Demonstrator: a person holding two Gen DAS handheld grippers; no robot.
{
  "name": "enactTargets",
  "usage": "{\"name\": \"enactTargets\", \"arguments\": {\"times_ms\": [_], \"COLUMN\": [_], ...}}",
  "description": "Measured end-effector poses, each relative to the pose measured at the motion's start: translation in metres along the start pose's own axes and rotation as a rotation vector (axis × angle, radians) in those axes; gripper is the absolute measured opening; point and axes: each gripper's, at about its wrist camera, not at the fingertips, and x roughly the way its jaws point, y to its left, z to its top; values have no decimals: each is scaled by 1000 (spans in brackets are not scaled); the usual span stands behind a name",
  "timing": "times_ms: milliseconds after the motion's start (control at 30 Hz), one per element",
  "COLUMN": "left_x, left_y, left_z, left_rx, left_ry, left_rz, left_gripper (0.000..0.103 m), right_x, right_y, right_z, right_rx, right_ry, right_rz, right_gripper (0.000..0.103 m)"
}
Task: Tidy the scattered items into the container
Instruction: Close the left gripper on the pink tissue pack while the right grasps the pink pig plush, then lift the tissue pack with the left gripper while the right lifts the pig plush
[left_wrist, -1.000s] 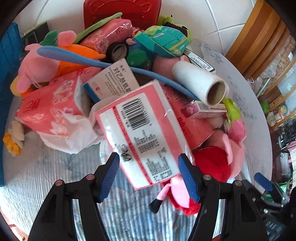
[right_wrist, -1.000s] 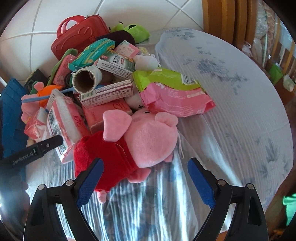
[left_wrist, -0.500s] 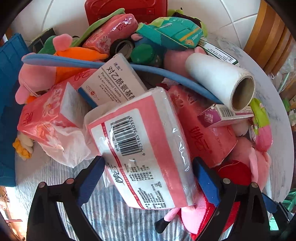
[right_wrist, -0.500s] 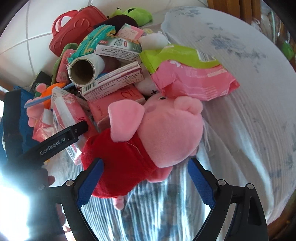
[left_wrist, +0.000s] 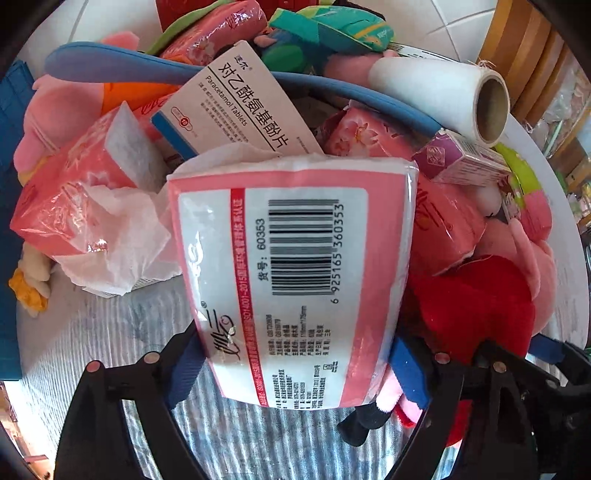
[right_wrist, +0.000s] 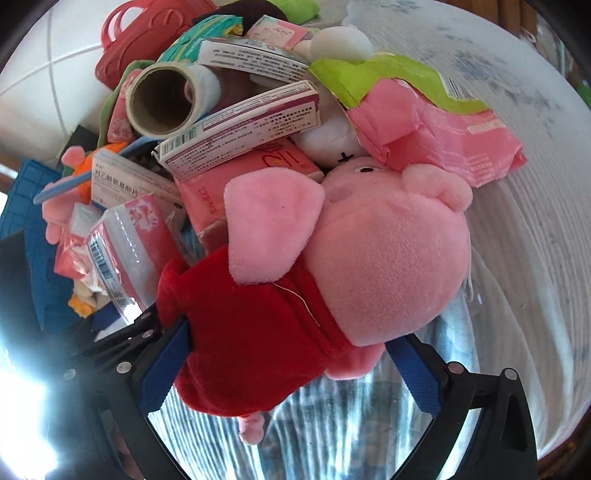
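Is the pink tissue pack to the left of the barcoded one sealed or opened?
Opened: the tissue pack has a white sheet pulled out through its torn wrapper, crumpled over the front.

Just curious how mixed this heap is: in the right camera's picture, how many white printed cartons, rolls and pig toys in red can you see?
White printed cartons: 3, paracetamol box, purple-striped box, topmost box
Roll: 1
Pig plush in red: 1
Total: 5

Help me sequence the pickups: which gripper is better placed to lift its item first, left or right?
Left, probably. The left gripper is closing, its blue pads flanking the flat tissue pack. The right gripper is opening around the bulky pig plush, which overhangs its pads.
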Motion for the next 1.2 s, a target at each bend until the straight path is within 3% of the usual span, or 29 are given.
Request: {"name": "enactTargets", "arguments": {"times_ms": [133, 300, 367, 533, 733, 833, 933, 1033, 1200], "left_x": [-18, -30, -31, -40, -45, -41, -39, -39, -53], "left_y": [3, 14, 15, 11, 2, -5, -1, 7, 15], "left_z": [-18, -43, -48, -49, -44, -36, -38, -37, -33], "left_rx": [62, 95, 92, 91, 103, 99, 90, 88, 65], "left_ry": [-36, -34, -33, -61, -89, -88, -85, -92, -122], "left_rz": [33, 47, 43, 22, 5, 3, 0, 2, 9], "left_gripper": [88, 88, 88, 88, 88, 88, 88, 88, 88], "right_x": [-10, -36, -40, -40, -27, 2, 26, 14, -5], "right_y": [13, 34, 32, -7, -25, -27, -26, -1, 11], "right_z": [-8, -24, -22, -10, 0, 8, 11, 11, -2], "right_rx": [-144, -378, -337, 18, 266, 334, 334, 197, 107], "right_ry": [-4, -34, -22, 8, 23, 27, 36, -15, -49], "right_rz": [-80, -227, -190, -12, 64, 30, 76, -17, -55], "right_gripper": [97, 83, 82, 86, 96, 103, 103, 94, 87]}}
